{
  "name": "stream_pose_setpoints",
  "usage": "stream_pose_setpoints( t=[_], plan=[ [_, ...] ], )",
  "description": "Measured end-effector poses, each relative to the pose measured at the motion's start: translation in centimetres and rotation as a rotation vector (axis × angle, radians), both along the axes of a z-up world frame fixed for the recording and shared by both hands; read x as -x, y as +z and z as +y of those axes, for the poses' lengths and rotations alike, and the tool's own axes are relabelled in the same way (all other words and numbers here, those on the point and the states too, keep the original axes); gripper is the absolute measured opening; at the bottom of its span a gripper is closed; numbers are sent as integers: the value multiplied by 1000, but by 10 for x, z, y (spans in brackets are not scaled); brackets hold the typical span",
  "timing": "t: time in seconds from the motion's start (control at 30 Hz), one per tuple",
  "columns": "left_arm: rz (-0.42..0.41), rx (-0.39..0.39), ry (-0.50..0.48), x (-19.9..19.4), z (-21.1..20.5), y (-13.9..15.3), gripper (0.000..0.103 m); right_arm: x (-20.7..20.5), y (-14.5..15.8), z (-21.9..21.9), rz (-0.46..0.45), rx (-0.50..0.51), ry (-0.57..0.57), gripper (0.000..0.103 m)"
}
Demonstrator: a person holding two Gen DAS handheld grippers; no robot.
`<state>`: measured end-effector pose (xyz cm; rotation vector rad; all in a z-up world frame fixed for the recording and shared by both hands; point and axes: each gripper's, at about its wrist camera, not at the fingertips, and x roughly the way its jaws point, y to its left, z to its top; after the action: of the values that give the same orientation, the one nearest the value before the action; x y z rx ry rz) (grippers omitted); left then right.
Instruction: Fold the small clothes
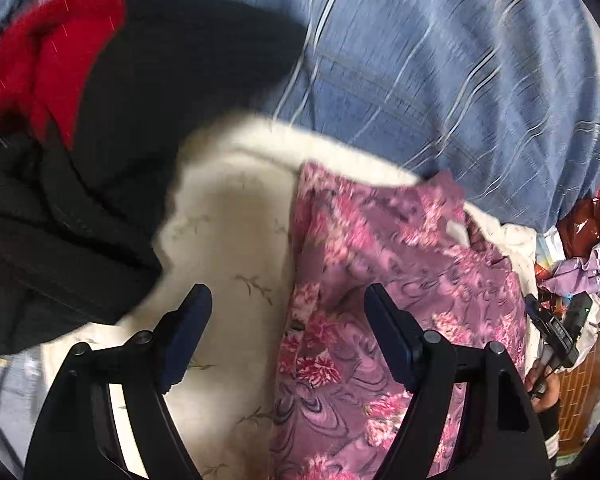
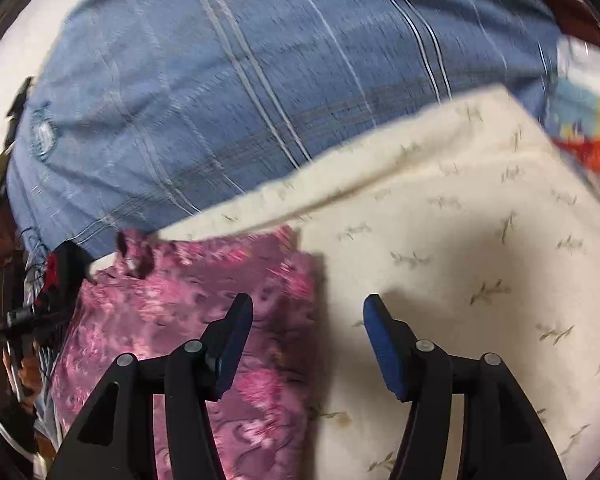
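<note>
Jaws on both your grippers are spread with nothing between them: the left gripper hangs over the left edge of the pink floral garment, and the right gripper hangs over that garment's right edge, where it meets the cream sheet. The floral piece is your landmark here. It lies as a narrow folded strip on the cream sheet, flat as far as I can tell through the blur.

What could bite you: the fabric looks thin and slick, so if you pinch near the edge you may catch only the top layer and peel the fold open. Go too deep and you'll probably grab the cream sheet along with it and drag everything.

Left of the floral piece, just beside it, a heap of black clothing with a red part sits on the sheet; swing that way and your left fingers could snag it. Beyond the floral piece the blue striped bedding is bunched up, so folding away from you has limited flat room. On its right there's clutter at the bed edge, too blurry to name.
</note>
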<state>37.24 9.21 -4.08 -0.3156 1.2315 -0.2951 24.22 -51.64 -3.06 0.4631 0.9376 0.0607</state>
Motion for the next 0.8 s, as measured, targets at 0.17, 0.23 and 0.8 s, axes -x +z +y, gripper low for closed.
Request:
stream_pose_setpoints(
  t=[0.17,0.23,0.8],
  plan=[
    [-38,35,-27,3,-12,-5,63,-9,-7,-2,-32,-148,-24,52],
    [-87,19,-74,11,-21,6,3,-14,-4,10,-21,-85,15,10],
    [-140,-173,147,-36,-7,-7,3,-52,29,5,-141,29,-100,4]
  ],
)
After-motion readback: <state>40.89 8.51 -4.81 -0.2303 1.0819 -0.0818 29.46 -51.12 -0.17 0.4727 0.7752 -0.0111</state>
